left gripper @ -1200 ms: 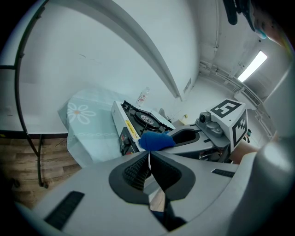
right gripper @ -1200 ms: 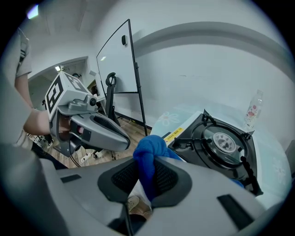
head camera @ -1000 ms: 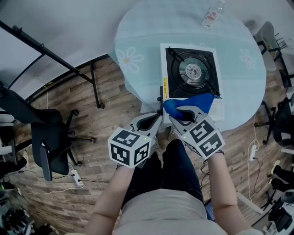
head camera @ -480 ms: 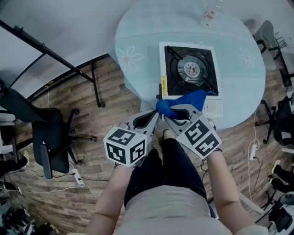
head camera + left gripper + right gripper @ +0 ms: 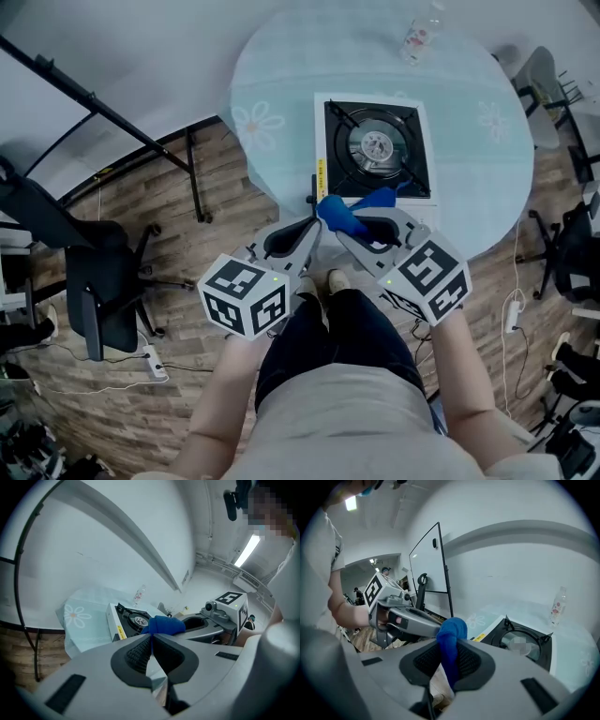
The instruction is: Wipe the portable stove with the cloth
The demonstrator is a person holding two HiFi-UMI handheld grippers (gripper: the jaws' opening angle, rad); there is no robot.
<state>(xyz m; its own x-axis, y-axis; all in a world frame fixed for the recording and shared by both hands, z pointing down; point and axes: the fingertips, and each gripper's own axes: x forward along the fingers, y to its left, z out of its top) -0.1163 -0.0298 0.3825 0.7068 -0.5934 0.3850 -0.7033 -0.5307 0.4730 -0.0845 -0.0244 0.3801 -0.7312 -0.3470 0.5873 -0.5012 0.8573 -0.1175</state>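
The portable stove (image 5: 375, 150), white with a black burner top, stands on the round table (image 5: 281, 103); it also shows in the left gripper view as the stove (image 5: 129, 619) and in the right gripper view as the stove (image 5: 525, 641). A blue cloth (image 5: 352, 211) hangs bunched in the air just before the stove's near edge. My right gripper (image 5: 345, 228) is shut on the cloth (image 5: 452, 630), which runs down between its pads. My left gripper (image 5: 317, 221) is shut too, pinching an end of the cloth (image 5: 164, 624) at its tips. Both grippers meet tip to tip over the table's edge.
A small clear bottle (image 5: 417, 36) stands at the table's far side. The table carries a pale blue cloth with flower prints. A black office chair (image 5: 98, 281) and a black stand (image 5: 192, 173) are on the wood floor to the left; another chair (image 5: 577, 253) is on the right.
Both grippers drew back toward me with the cloth. It has come off the stove's front panel and is now bunched between the two tips.
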